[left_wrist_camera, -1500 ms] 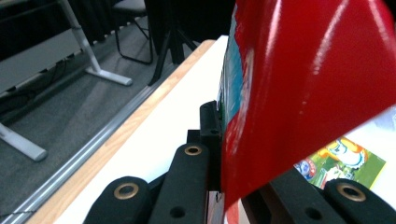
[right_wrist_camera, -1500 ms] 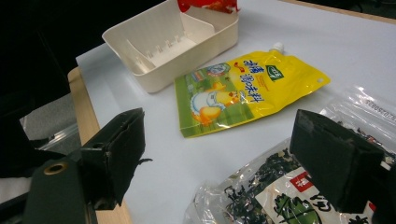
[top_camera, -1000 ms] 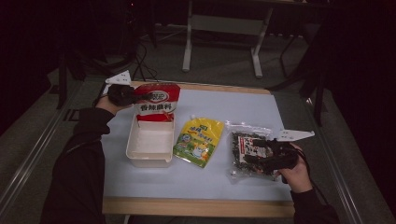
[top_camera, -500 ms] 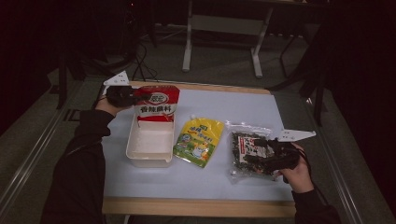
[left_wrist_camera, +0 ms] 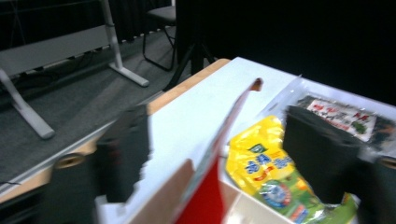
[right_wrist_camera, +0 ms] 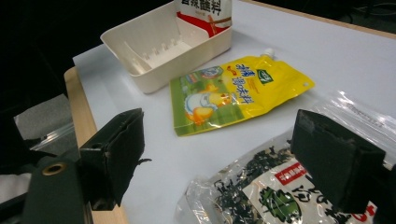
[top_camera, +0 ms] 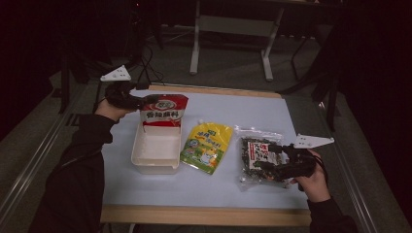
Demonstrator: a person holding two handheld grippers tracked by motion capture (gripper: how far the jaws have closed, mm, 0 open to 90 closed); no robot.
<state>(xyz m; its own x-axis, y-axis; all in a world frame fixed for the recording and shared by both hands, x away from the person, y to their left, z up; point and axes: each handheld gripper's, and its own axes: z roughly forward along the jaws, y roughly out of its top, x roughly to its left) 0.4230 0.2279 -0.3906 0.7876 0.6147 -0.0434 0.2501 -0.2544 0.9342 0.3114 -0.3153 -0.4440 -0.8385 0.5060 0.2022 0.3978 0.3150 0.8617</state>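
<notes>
A red and white pouch (top_camera: 163,110) stands upright at the far end of a white tray (top_camera: 154,167). My left gripper (top_camera: 144,101) is at the pouch's left edge. In the left gripper view the pouch (left_wrist_camera: 205,196) runs edge-on between the jaws, which stand wide apart, so the left gripper (left_wrist_camera: 224,151) is open. A yellow spouted pouch (top_camera: 206,145) lies flat beside the tray. To its right lies a clear bag of dark seaweed (top_camera: 257,158). My right gripper (right_wrist_camera: 224,158) hovers open over that bag (right_wrist_camera: 261,191), with one jaw on either side of its near corner.
The light blue table top (top_camera: 243,109) has wooden strips along its front and back edges. Beyond the far edge stand a metal frame (top_camera: 231,26) and dark floor. In the right gripper view the tray's inside (right_wrist_camera: 163,49) is bare apart from the pouch (right_wrist_camera: 205,11).
The red pouch has sunk slightly lower into the tray's far end. Both hands stay almost where they were.
</notes>
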